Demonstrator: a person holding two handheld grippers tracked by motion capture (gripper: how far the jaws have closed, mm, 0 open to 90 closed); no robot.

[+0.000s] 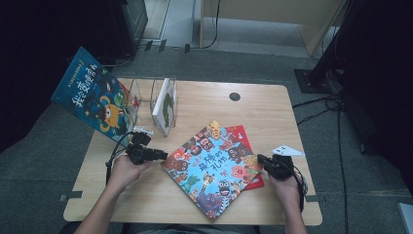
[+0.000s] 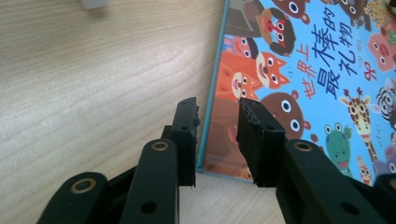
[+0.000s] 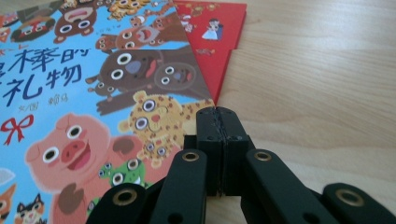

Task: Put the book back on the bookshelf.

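An animal picture book (image 1: 213,168) lies flat near the middle of the wooden table (image 1: 272,112), turned at an angle, one corner reaching toward the near edge. It rests on top of a second, thinner book (image 1: 242,138), which sticks out from under its right side. Behind and to the left, a clear acrylic book stand (image 1: 157,95) sits near the table's far left edge with one book (image 1: 164,106) upright in its right-hand slot. A larger book (image 1: 92,94) leans beyond the stand's left side, overhanging the table edge. The left gripper (image 2: 218,140) sits at the picture book's left edge, the right gripper (image 3: 218,149) at its right edge, just beside the second book.
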